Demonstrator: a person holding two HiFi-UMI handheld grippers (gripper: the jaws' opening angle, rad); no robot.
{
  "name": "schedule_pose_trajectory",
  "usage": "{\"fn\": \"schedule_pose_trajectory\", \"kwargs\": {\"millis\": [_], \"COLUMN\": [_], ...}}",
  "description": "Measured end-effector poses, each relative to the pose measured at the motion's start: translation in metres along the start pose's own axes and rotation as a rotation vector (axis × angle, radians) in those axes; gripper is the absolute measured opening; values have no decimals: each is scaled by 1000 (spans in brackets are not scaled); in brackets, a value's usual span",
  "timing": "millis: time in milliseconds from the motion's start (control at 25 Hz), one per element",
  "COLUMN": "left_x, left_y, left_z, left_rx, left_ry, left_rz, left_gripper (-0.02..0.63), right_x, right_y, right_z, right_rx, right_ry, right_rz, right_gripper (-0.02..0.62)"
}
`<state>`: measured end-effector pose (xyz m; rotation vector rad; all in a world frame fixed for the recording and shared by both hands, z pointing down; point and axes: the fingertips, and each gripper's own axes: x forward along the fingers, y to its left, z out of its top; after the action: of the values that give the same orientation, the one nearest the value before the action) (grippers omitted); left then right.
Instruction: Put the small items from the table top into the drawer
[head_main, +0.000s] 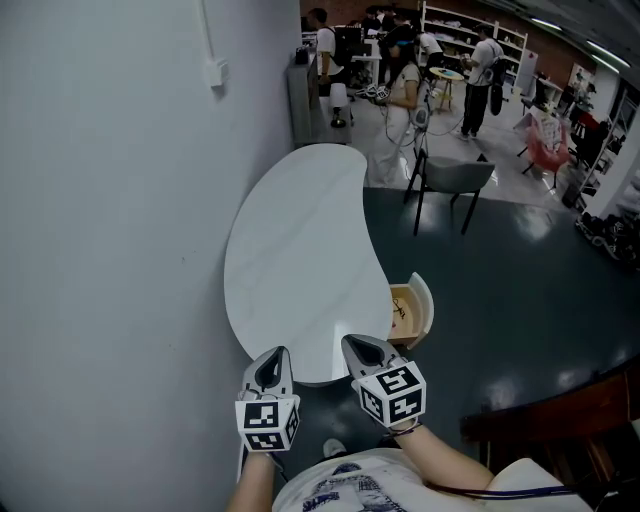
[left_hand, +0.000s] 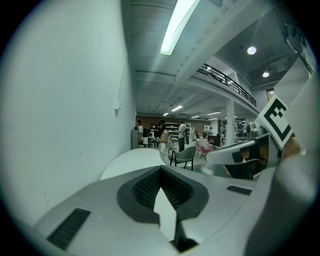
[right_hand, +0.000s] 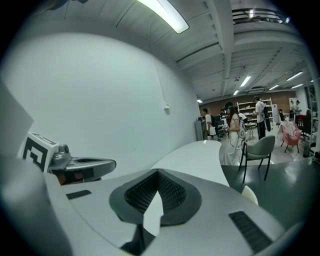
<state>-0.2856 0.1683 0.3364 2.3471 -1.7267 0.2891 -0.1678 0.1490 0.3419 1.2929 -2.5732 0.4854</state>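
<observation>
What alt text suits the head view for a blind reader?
The left gripper and right gripper, both shut, hover at the near end of a white curved table by a wall. A drawer is open on its right; a chair and people stand beyond.

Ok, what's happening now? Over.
Left gripper and right gripper: jaws shut, empty, at near edge of table. Drawer open. No items seen on table. Nothing in the way.
</observation>
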Motion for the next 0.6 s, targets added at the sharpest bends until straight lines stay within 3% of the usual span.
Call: {"fn": "schedule_pose_trajectory", "kwargs": {"millis": [600], "left_x": [3], "left_y": [2], "left_z": [-7], "left_rx": [-1], "left_ry": [13], "left_rz": [-10], "left_gripper": [20], "right_x": [4], "right_y": [0], "right_z": [-11], "right_rx": [23], "right_ry": [18], "right_rz": [-2], "right_gripper": [21]}}
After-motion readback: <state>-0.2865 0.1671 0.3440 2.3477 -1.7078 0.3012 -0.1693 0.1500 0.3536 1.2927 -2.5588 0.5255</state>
